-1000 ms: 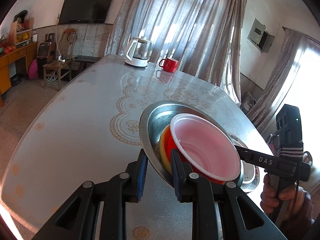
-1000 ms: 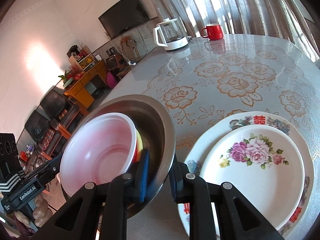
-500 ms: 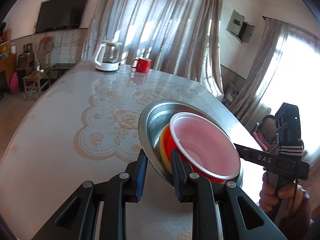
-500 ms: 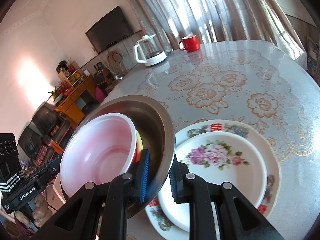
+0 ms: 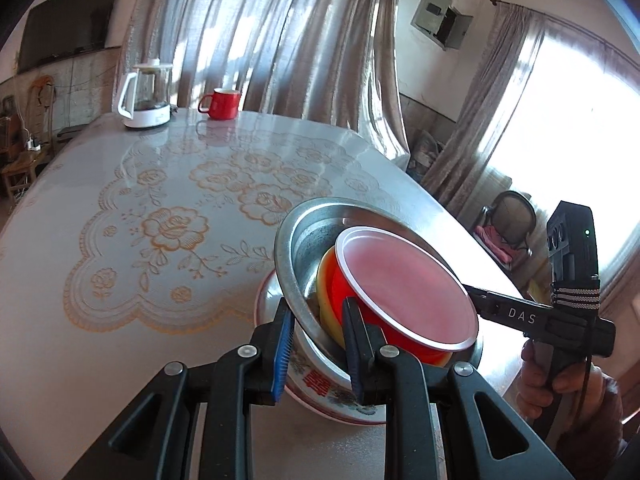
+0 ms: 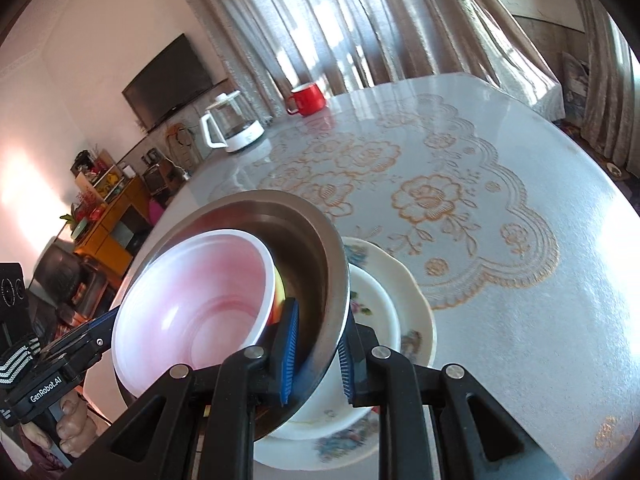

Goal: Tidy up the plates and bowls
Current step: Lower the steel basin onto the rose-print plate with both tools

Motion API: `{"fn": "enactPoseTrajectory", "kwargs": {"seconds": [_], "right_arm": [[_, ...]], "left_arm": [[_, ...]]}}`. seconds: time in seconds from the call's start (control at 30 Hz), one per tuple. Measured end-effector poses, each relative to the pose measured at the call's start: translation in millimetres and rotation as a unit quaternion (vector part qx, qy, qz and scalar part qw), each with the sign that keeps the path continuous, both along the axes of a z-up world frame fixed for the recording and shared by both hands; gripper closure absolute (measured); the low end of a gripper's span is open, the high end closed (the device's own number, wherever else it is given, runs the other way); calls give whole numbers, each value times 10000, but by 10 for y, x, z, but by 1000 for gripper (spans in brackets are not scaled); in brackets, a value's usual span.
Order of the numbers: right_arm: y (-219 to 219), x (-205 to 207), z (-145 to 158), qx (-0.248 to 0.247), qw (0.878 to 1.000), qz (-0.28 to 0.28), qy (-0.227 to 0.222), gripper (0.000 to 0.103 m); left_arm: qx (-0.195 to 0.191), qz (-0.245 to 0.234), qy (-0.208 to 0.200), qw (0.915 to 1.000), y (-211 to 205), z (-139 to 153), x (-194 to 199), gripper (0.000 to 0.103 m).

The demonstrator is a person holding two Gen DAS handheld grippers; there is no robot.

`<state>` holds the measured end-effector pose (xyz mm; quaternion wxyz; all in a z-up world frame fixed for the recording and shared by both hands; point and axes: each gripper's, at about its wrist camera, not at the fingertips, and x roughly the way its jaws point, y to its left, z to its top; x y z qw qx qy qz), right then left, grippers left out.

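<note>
1. The round stainless-steel bowl (image 5: 298, 248) hangs tilted between both tools: the left gripper (image 5: 318, 344) pinches one side of its rim and the right gripper (image 6: 316, 354) pinches the opposite side, each with one pad inside the wall and one outside.
2. Nested in the steel bowl are a red plastic bowl with a pale pink inside (image 5: 404, 292) and, under it, a yellow bowl (image 5: 326, 280) of which only an edge shows.
3. The load hangs over the stacked floral china plates (image 6: 412, 312) on the table, so the step in hand is likely setting it onto them.
4. To do that well, level the steel bowl first, since the tilt could let the inner bowls slide.
5. Lower both sides together and centre it over the smaller upper plate.
6. Release only when the bowl's base sits flat.
7. The surface is a glossy white tablecloth with orange lace flower print (image 5: 172, 208), probably slippery.
8. At the far end stand a glass kettle on a white base (image 5: 146, 96) and a red mug (image 5: 220, 104); curtains, a wall television and a wooden sideboard lie beyond.
</note>
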<state>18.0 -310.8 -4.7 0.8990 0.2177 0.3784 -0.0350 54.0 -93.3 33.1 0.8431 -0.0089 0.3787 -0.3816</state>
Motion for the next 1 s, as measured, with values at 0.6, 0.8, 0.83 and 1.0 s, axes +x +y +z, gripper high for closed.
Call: {"fn": "enactPoseTrajectory", "kwargs": {"seconds": [0.6, 0.8, 0.83, 1.0], "right_arm": [[-128, -42, -288, -106, 9988, -175, 453, 84], [-152, -50, -290, -69, 9985, -217, 489, 85], [-145, -50, -289, -88, 9985, -216, 487, 85], [-134, -43, -283, -65, 9986, -218, 487, 85]], "left_arm": [[204, -152, 581, 9980, -135, -365, 1, 79], [149, -227, 526, 9982, -133, -354, -46, 78], [145, -223, 540, 9982, -126, -358, -45, 78], [158, -215, 515, 9983, -117, -363, -49, 77]]}}
